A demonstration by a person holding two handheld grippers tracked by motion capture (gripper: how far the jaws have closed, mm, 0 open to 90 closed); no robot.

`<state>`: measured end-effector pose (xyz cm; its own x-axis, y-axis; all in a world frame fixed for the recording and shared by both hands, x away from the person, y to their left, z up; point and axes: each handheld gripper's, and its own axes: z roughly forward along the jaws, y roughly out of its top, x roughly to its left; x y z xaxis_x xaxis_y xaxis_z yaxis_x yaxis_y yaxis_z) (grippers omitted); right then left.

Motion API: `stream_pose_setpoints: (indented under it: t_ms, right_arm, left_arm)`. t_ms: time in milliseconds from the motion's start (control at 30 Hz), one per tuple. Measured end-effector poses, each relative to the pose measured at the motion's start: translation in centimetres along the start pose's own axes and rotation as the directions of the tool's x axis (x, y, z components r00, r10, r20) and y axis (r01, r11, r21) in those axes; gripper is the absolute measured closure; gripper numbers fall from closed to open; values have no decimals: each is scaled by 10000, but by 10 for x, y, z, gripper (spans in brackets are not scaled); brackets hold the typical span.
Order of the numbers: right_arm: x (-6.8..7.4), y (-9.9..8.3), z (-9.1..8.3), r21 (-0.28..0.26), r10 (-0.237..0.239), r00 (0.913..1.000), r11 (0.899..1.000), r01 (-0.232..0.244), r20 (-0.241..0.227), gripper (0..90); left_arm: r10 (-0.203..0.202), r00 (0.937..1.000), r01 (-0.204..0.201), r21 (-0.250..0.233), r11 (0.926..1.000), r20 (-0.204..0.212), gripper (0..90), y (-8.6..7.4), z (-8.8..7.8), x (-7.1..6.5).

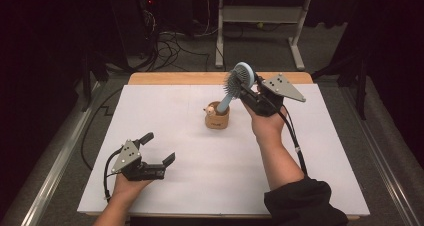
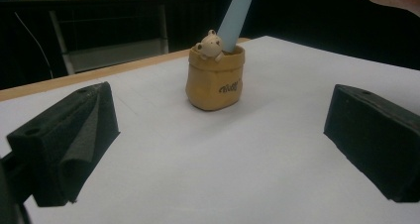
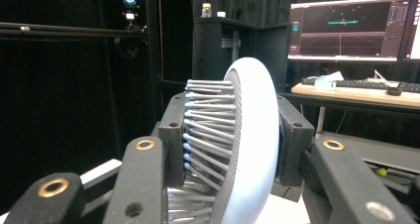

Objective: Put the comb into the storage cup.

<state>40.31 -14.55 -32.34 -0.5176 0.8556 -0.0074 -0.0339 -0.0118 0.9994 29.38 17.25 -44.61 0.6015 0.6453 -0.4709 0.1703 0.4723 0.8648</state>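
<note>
- 2 claws in play, 1 working, 1 idle, on a white worktop [image 1: 310, 151].
- Right claw [image 1: 246, 88]: closed onto the head of a light-blue hairbrush [image 1: 238, 78]; in the right gripper view the pads clamp the brush head [image 3: 250, 144] on both sides, bristles toward 9 o'clock, smooth back toward 3.
- Brush position: head up and leaning toward 1 o'clock from the tan bag-shaped holder [image 1: 217, 117]; handle end sits at or inside the holder mouth. In the left gripper view the blue handle [image 2: 236, 16] enters the holder [image 2: 214, 78] just behind the small bear figure [image 2: 210, 44] on its rim. How deep it reaches cannot be told.
- Holder stands upright near worktop centre, roughly 12 o'clock of mid-table.
- Left claw [image 1: 156, 148]: jaws wide apart, nothing between them, resting low at about 7 o'clock from the holder, well apart from it and aimed at it.
- Progress, as judged: brush gripped and its handle engaged with the holder; whether it is going in or coming out cannot be read from this moment.
- Left to do: either seat it and let go, or lift it clear; holder unbraced, could tip.
</note>
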Motion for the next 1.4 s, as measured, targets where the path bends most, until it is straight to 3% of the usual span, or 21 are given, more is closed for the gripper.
stream_pose_setpoints:
  t_ms: [700, 1400]
  right_arm:
    - [2, -25, 25, 569, 132, 9998, 9983, -138, 113, 591]
    - [4, -39, 36, 783, 342, 9994, 9963, -348, 92, 589]
  left_arm:
    - [-74, 10000, 74, -85, 9999, -23, 13, 1, -1, 1]
    - [-111, 9999, 111, -42, 9999, -5, 14, 1, -1, 1]
